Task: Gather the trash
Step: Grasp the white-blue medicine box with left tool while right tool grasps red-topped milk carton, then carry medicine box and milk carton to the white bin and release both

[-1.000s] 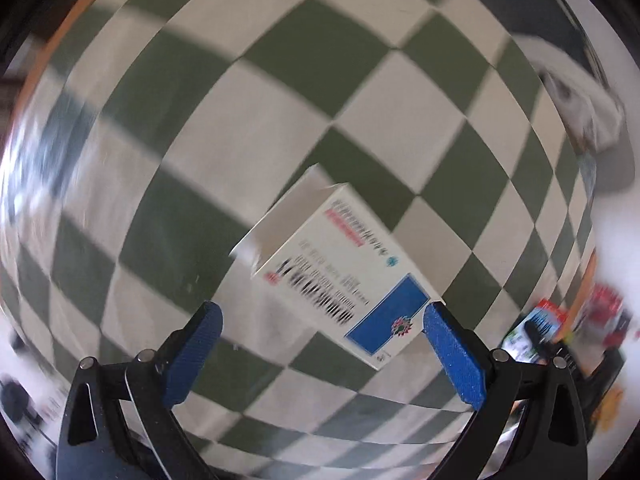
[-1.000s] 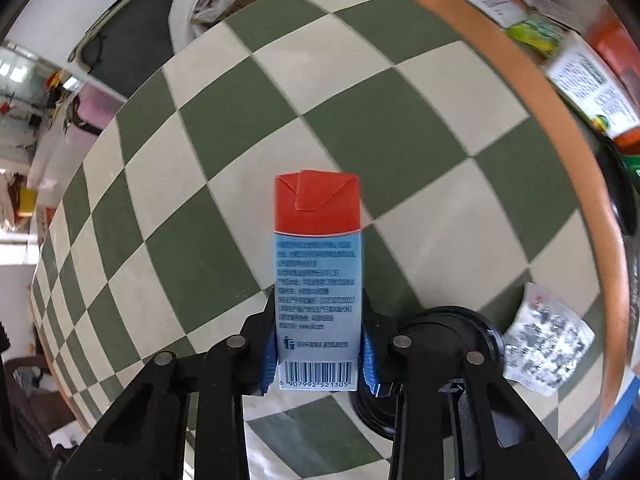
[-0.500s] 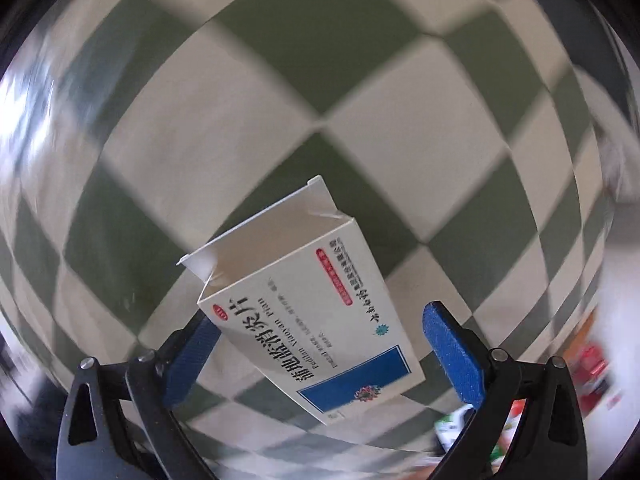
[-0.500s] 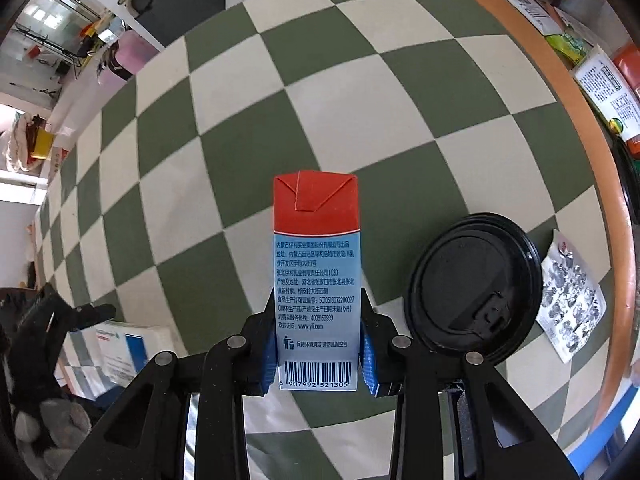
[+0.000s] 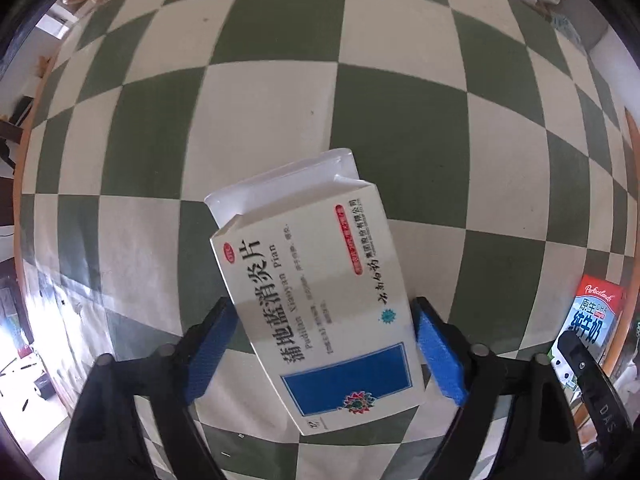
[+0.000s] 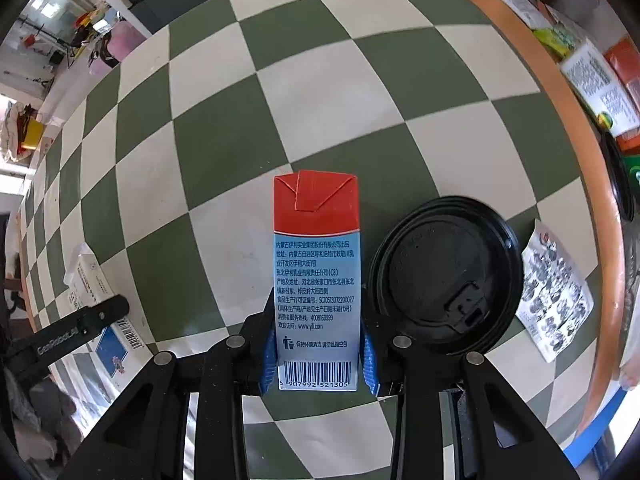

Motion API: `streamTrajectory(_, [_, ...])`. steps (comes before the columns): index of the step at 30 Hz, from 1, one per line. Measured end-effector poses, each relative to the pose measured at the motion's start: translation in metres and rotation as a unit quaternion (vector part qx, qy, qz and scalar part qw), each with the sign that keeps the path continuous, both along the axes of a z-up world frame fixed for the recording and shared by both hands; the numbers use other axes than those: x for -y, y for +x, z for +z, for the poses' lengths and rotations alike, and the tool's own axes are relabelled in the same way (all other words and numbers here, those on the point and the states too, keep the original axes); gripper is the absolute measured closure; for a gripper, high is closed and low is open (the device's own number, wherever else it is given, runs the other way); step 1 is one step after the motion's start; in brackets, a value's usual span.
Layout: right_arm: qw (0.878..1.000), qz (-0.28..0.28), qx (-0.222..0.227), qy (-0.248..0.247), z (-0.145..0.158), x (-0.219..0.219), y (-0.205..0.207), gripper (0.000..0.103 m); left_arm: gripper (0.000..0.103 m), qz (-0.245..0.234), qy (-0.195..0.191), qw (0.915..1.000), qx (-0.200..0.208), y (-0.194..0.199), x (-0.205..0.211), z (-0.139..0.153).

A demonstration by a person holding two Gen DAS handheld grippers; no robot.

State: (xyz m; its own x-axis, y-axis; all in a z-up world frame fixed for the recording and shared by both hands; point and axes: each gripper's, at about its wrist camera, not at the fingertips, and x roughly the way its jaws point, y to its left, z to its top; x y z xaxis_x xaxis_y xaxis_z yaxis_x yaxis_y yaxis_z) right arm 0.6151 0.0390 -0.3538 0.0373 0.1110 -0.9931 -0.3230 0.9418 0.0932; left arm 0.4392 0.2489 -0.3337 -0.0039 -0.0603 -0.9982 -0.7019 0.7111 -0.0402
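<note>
Left wrist view, looking straight down: the left gripper (image 5: 324,344) has its two blue-padded fingers (image 5: 438,354) on either side of a white medicine box (image 5: 320,304) with a blue panel and one end flap open. Its jaws have just been closing; the pads sit at the box's long edges, the right one touching, though whether the left pad presses is hard to tell. The box lies flat on a green and cream checkered tablecloth (image 5: 400,128). Toward the right edge, a milk carton (image 5: 596,316) shows behind the other tool's black arm. Right wrist view, also pointing down: the right gripper (image 6: 318,354) is clenched on that milk carton (image 6: 316,276), pads pressed to both narrow sides near its barcode end, red top pointing away from the camera. Just beside the carton on the right lies a black cup lid (image 6: 446,274), and next to that a crumpled printed wrapper (image 6: 554,294). Beyond, the table's orange rim (image 6: 560,80) curves past, with assorted packets piled outside it.
</note>
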Motion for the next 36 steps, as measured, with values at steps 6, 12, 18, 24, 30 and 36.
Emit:
streamTrajectory(6, [1.000,0.020,0.003,-0.008,-0.008,-0.008,0.000,0.068,0.025,-0.119,0.045,0.9918,0.001,-0.011,0.029,0.009])
streamTrajectory(12, [0.999,0.035,0.005,-0.019,-0.009,-0.007,0.001,0.068,0.021,-0.144,0.024,0.9893,-0.010,-0.037,0.026,0.001])
streamTrajectory(18, [1.000,0.020,0.002,-0.021,-0.014,-0.012,0.010,0.067,0.028,-0.076,0.007,0.9971,0.006,-0.056,0.012,0.001])
streamTrajectory(24, [0.999,0.031,0.021,-0.022,-0.016,-0.019,0.011,0.069,0.029,-0.075,0.033,0.9965,0.018,-0.071,0.014,0.009])
streamTrajectory(30, [0.998,0.045,0.046,-0.011,-0.001,-0.022,-0.001,0.069,0.029,-0.092,0.090,0.9910,0.036,-0.091,0.048,0.044])
streamTrajectory(36, [0.996,0.059,0.061,0.015,0.018,-0.019,-0.031,0.069,0.029,-0.114,0.134,0.9823,0.064,-0.096,0.064,0.094])
